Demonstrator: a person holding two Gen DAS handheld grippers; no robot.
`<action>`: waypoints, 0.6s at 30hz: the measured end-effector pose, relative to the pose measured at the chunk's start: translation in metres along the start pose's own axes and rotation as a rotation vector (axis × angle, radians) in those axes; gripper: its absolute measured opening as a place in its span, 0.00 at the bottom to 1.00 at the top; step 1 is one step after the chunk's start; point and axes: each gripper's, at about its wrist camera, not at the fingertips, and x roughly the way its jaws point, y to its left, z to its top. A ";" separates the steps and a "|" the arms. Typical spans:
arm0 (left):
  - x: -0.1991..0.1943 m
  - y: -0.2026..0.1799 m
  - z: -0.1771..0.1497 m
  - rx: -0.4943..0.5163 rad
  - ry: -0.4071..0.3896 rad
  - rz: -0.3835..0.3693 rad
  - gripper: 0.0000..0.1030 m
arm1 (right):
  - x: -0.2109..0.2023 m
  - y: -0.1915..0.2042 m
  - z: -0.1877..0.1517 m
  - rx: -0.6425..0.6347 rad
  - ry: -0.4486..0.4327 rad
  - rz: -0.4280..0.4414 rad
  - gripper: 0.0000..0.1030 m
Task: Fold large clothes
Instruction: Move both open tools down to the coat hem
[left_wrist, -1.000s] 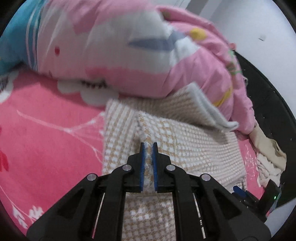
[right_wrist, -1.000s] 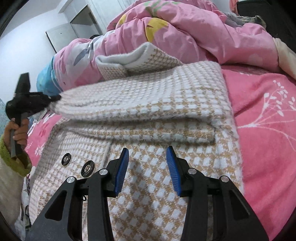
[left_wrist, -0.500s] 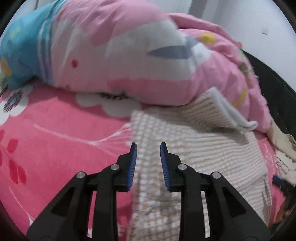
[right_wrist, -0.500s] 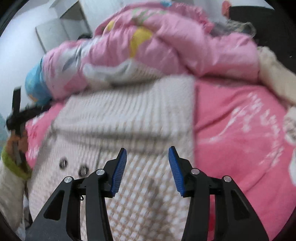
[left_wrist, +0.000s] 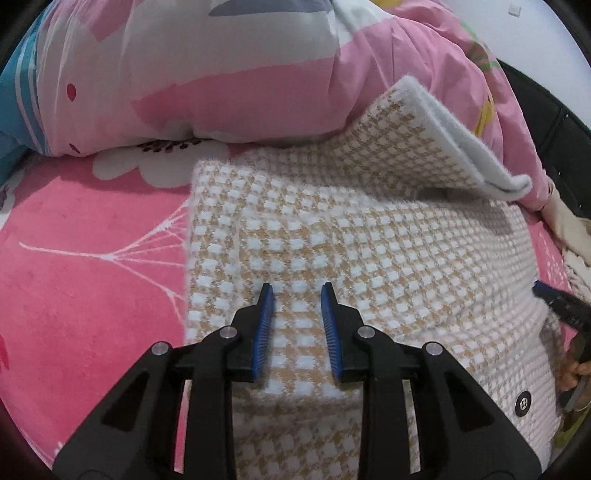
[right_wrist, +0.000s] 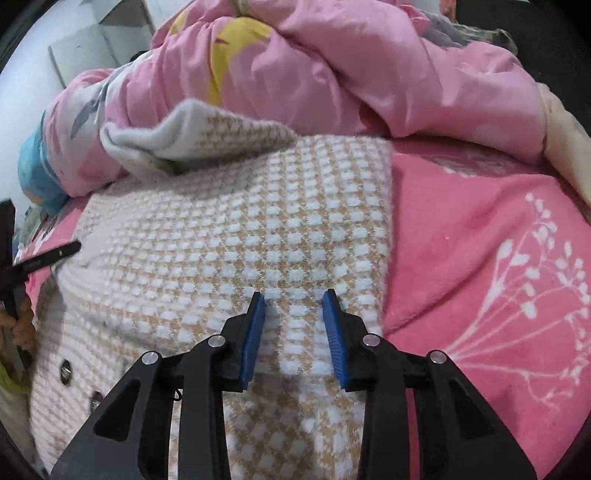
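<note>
Left gripper (left_wrist: 297, 291) agape; right gripper (right_wrist: 294, 299) closing.

A bunched quilt (left_wrist: 236, 74) blocked the far side, pressing against the folded coat (left_wrist: 369, 251) and its upturned flap (left_wrist: 454, 136). Bare pink sheet (right_wrist: 480, 258) lay open on both sides of the coat. Pale clothes (right_wrist: 565, 140) crowded the right edge.

Pink floral-print bedsheet (right_wrist: 480, 236) covers the bed, with a bunched pink patterned duvet (right_wrist: 332, 74) behind. White wall (left_wrist: 535, 33) (plain), white cabinet (right_wrist: 99, 48) at rear.
</note>
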 end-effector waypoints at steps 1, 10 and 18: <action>-0.004 -0.001 0.001 0.001 0.007 0.014 0.26 | -0.006 0.001 0.001 0.010 0.009 -0.007 0.31; -0.121 -0.019 -0.041 0.042 -0.053 0.068 0.61 | -0.142 0.020 -0.065 0.033 -0.048 0.036 0.61; -0.181 -0.041 -0.156 0.084 -0.028 0.095 0.70 | -0.183 0.039 -0.192 0.076 -0.022 -0.007 0.67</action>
